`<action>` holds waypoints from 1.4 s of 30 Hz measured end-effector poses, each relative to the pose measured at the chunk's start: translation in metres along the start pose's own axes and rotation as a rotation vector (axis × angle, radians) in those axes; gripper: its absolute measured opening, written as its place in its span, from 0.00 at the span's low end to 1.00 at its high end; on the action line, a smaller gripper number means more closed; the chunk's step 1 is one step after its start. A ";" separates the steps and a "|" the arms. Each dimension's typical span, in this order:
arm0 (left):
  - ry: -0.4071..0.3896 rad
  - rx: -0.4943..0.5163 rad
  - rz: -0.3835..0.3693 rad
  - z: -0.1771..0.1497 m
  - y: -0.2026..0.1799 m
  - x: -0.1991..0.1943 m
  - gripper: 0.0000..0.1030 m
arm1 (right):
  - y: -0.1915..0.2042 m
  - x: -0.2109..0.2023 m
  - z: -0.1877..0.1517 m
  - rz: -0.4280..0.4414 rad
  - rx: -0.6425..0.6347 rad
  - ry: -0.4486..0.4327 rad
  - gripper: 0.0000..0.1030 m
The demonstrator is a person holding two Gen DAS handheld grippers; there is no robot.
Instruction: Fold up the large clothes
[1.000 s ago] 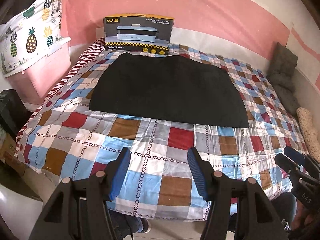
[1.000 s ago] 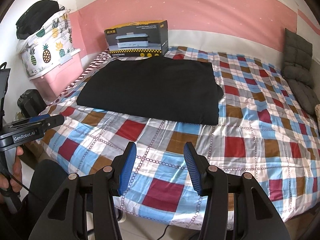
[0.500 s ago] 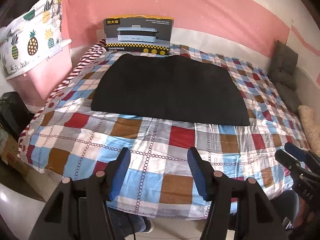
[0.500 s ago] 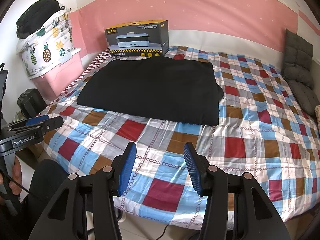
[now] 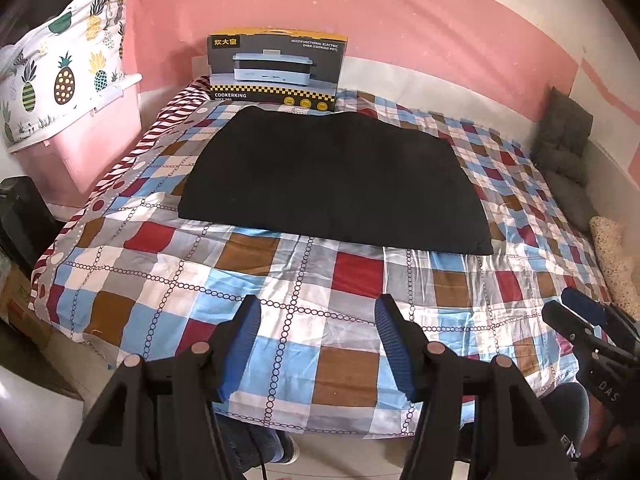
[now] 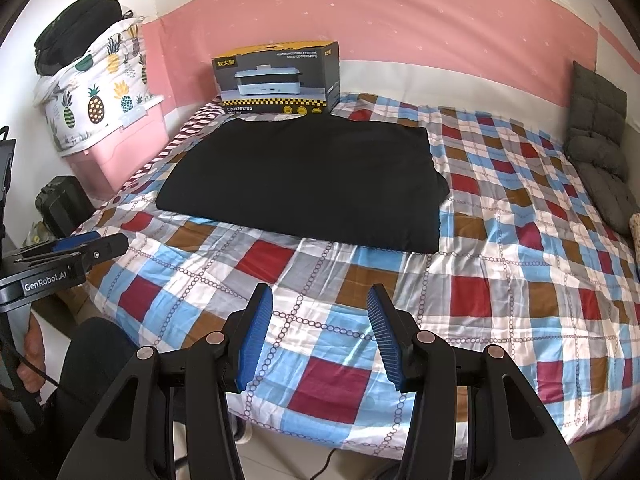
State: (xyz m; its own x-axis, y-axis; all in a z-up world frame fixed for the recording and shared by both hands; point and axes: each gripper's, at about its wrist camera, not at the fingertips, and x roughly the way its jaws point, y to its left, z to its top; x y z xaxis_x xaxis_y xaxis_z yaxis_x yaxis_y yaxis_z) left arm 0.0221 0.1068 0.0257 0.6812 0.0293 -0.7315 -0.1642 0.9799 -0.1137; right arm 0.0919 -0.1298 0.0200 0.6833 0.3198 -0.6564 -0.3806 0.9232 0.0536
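Since a second ago the left gripper (image 5: 318, 344) has eased slightly toward the bed — the checked bedspread (image 5: 280, 280) sits a touch lower and larger in its view — while the right gripper (image 6: 320, 332) has hardly shifted at all. Both hang over the near edge of the bed with their blue-padded jaws spread wide and nothing between them.

The black garment (image 5: 332, 184), already folded into a broad flat rectangle, lies on the far left part of the bedspread, well apart from both grippers. Its far edge runs just beside a cooker box (image 6: 276, 80) that stands upright at the far edge of the bed against the pink wall. In the right wrist view a small bulge of cloth pokes out at the garment's right side.

A pink storage bin (image 6: 128, 148) with a pineapple-print bag (image 6: 96, 96) on top stands off the far left corner — a grey cushion (image 6: 596, 120) leans at the far right edge.
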 end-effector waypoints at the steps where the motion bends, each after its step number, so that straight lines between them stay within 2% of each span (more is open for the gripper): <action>1: 0.001 -0.001 0.000 0.000 0.000 0.000 0.60 | 0.000 0.000 0.000 -0.001 -0.001 -0.001 0.49; 19: 0.020 -0.008 -0.032 -0.003 0.002 0.000 0.60 | 0.001 -0.004 0.002 0.001 -0.008 -0.002 0.49; 42: 0.008 0.022 -0.014 -0.003 -0.004 -0.005 0.60 | 0.000 -0.006 0.001 0.001 -0.008 -0.001 0.49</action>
State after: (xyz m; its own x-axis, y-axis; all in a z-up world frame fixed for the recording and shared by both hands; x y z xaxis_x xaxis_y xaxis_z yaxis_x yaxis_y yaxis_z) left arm 0.0172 0.1024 0.0273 0.6774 0.0143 -0.7354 -0.1393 0.9842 -0.1091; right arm 0.0884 -0.1314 0.0247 0.6834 0.3211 -0.6557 -0.3865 0.9210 0.0482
